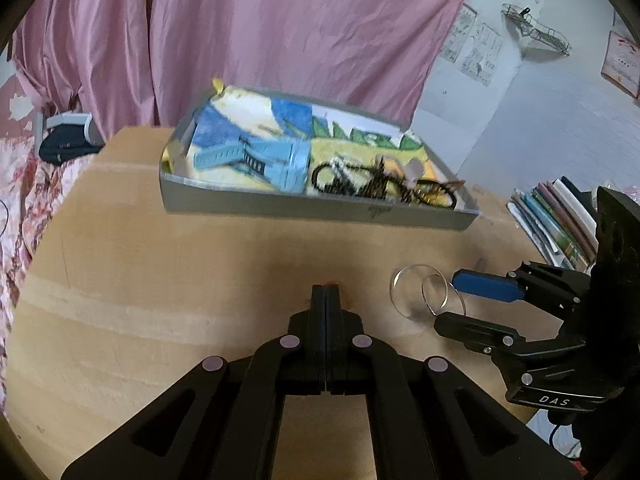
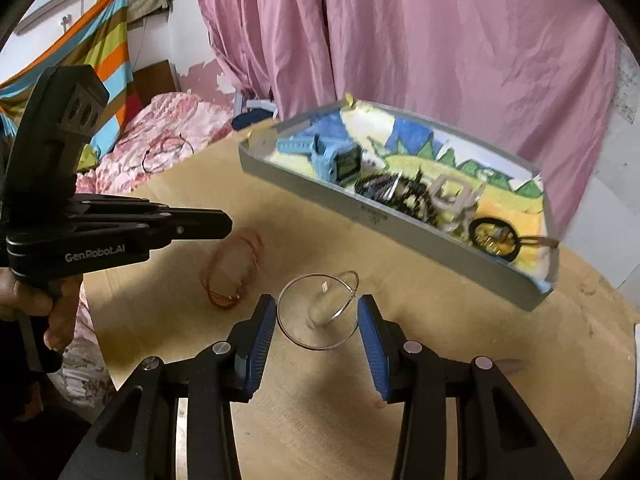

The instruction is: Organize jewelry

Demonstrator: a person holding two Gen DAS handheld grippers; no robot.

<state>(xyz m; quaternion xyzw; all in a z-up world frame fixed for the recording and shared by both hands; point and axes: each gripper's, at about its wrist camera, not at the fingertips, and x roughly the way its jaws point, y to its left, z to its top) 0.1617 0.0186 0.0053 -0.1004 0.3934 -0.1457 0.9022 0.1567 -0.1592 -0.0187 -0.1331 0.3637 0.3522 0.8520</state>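
Now right tool [image 2: 317,326] level, spread around bangles [image 2: 318,312]; left tool [image 1: 326,294] closed, empty.

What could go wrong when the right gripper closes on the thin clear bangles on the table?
1. The right gripper stands open around two thin bangles that overlap; closing may catch only one, or make them slip out.
2. The tray is already crowded with a blue watch and dark bead strings; dropped bangles could tangle there.
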